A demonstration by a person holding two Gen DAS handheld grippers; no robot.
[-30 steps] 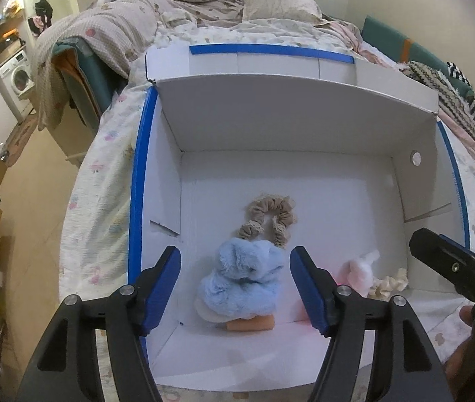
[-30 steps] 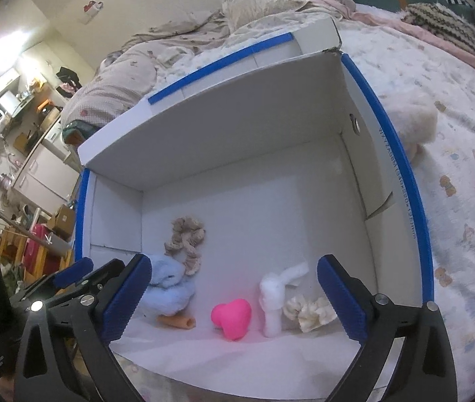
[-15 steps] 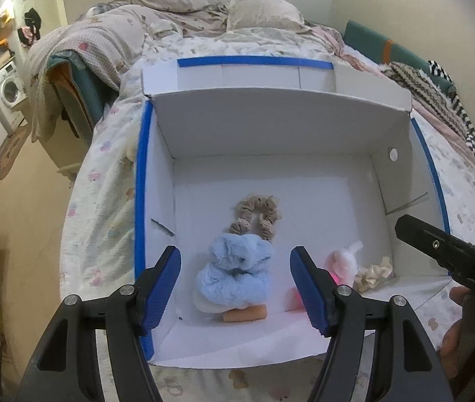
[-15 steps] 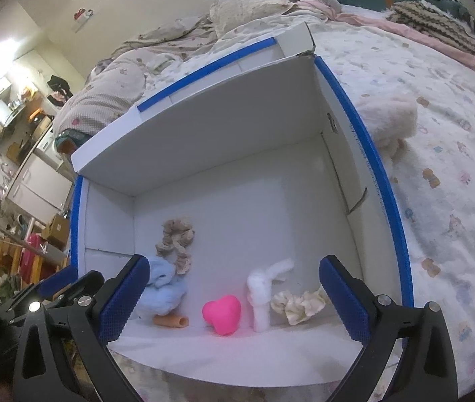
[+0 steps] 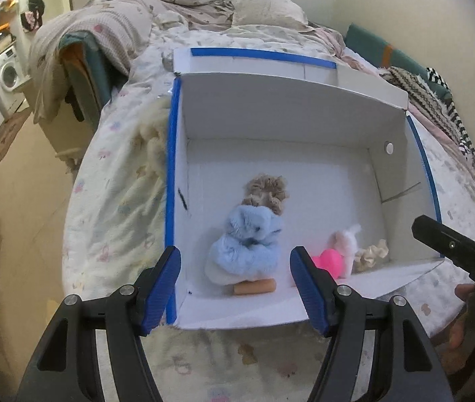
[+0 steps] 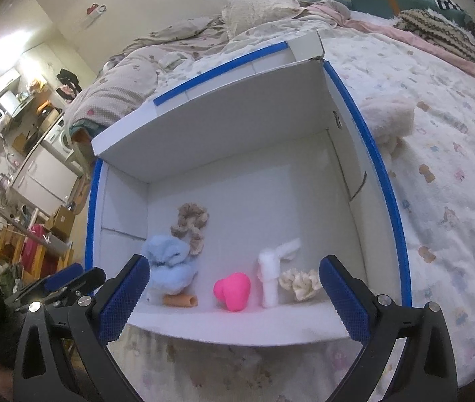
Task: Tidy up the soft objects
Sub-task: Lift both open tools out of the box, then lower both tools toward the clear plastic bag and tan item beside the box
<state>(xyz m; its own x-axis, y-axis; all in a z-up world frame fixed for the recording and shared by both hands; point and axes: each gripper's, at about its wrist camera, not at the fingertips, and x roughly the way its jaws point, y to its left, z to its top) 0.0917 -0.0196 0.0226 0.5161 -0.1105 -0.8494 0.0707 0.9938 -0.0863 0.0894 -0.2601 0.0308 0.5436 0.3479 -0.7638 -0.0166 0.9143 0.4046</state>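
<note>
Left wrist view: the left claw (image 5: 235,281) hangs spread over the near edge of the white cardboard box with blue-taped rims (image 5: 170,181), with nothing between its blue pads. Just past them, inside the box against the near wall, lies a fluffy light-blue plush bundle (image 5: 247,244) resting on a small tan tube (image 5: 254,287). Touching its far side is a beige ruffled scrunchie (image 5: 266,191). To the right along the same wall sit a bright pink heart-shaped soft toy (image 5: 329,261), a white fuzzy plush piece (image 5: 346,244) beside it and a cream ruffled scrunchie (image 5: 371,254) near the right wall. In the right wrist view the right claw (image 6: 234,296) is likewise spread wide and empty, hovering above the box's near flap. Outside the box, a cream fluffy fabric piece (image 6: 388,122) lies on the patterned bedspread (image 6: 438,184) just beside the right wall, and another pale fluffy piece (image 5: 152,140) lies against the left wall. Farther back are rumpled blankets and a pillow (image 5: 267,10).
</note>
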